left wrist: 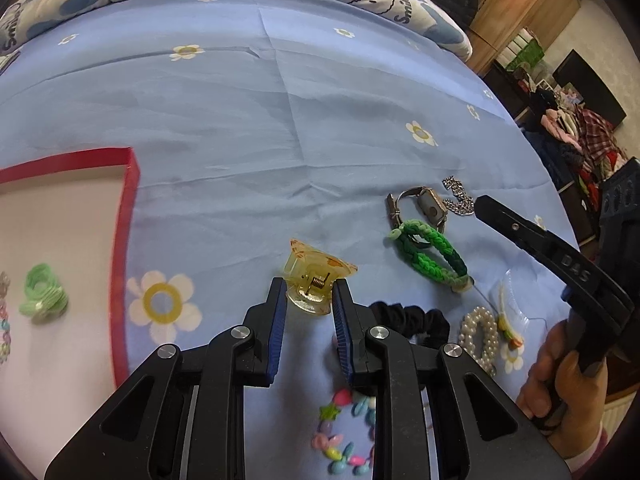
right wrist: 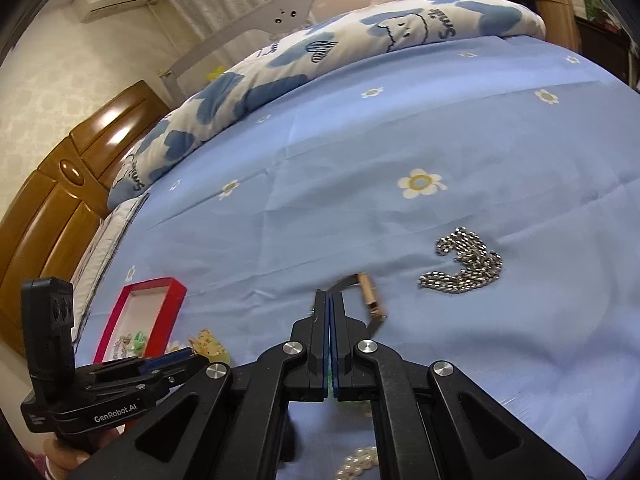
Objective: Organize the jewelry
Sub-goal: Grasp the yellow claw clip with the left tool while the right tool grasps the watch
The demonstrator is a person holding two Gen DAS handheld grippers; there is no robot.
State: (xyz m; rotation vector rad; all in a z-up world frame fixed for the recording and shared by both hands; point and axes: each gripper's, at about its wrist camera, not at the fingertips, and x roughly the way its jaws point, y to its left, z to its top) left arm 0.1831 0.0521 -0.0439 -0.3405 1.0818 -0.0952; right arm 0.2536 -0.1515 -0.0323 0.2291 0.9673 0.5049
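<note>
Jewelry sorting on the bed, early on: most pieces lie outside the red box (left wrist: pixel 130 200).

Left tool (left wrist: pixel 310 300) has its blue pads against both sides of the yellow hair claw (left wrist: pixel 316 276), which sits on the blue sheet (left wrist: pixel 320 120) just right of the box. Right tool (right wrist: pixel 329 316) is fully closed; a sliver of green shows low between its pads, probably the green braided bracelet (left wrist: pixel 430 250), though I cannot tell for sure. In the box so far: a green hair tie (left wrist: pixel 42 294) and a beaded piece at the edge. On the sheet remain the watch (left wrist: pixel 428 202), silver chain (right wrist: pixel 466 260), pearl bracelet (left wrist: pixel 478 336), black scrunchie (left wrist: pixel 416 320) and colourful bead bracelet (left wrist: pixel 344 436).
</note>
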